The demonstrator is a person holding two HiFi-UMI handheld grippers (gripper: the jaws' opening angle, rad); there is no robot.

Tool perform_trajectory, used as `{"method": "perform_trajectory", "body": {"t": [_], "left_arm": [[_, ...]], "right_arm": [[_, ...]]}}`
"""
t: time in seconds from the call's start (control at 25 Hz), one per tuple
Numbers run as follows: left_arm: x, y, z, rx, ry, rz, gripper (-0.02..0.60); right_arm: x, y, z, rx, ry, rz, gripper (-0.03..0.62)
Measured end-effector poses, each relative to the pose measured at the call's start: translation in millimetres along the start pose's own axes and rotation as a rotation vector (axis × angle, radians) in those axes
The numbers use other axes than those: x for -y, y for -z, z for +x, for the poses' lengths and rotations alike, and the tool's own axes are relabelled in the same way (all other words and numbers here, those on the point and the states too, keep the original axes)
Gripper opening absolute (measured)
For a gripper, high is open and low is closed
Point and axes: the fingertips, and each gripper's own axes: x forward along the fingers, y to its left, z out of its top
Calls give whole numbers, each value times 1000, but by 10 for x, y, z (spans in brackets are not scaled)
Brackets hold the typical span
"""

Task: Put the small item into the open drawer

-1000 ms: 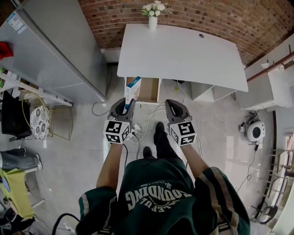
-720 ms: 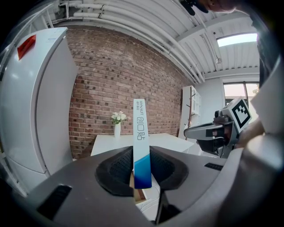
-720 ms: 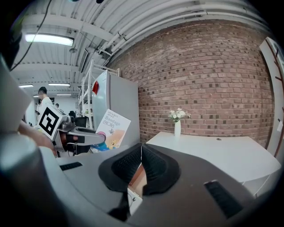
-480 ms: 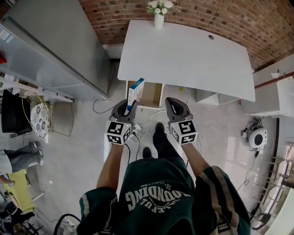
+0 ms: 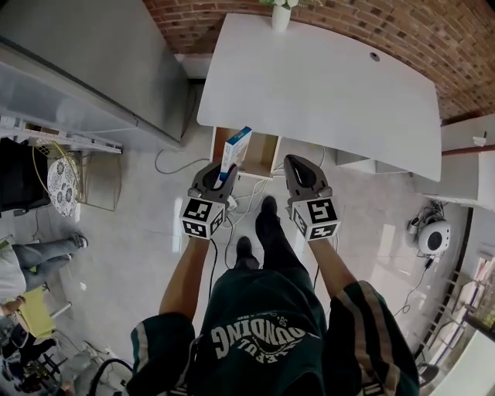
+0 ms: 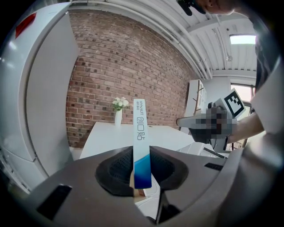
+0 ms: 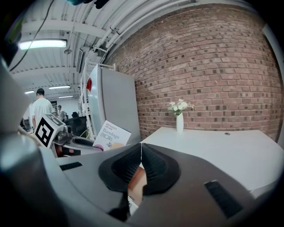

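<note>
We pinched the box (image 5: 237, 148) upright in the left gripper (image 5: 220, 173), drawer (image 5: 261, 151) just beyond; right gripper (image 5: 298, 164) pressed together.

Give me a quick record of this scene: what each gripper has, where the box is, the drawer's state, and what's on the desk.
left gripper: shut on the box, held upright by its lower end
right gripper: shut, nothing between its jaws
box: white and blue, in the air near the drawer, not inside it
drawer: open, wooden inside, under the desk's near edge
desk: white, with a vase of flowers at its far edge
task: box not yet in drawer
</note>
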Motion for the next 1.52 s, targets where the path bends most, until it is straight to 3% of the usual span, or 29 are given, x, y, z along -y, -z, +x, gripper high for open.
{"method": "perform_trajectory", "body": {"t": [0.32, 0.6, 1.2, 1.36, 1.52], "left_arm": [[-37, 608, 242, -102, -16, -62, 98], [-96, 958, 419, -139, -36, -106, 98], [-441, 1972, 995, -253, -52, -113, 98], [-480, 2112, 1215, -254, -55, -141, 98], [-489, 2217, 1510, -284, -35, -121, 98]], "right_arm": [[113, 225, 255, -46, -28, 4, 25], [85, 395, 477, -81, -69, -4, 25], [57, 1308, 740, -185, -111, 32, 25], [74, 1504, 830, -204, -121, 36, 25], [84, 1671, 883, -225, -131, 36, 25]]}}
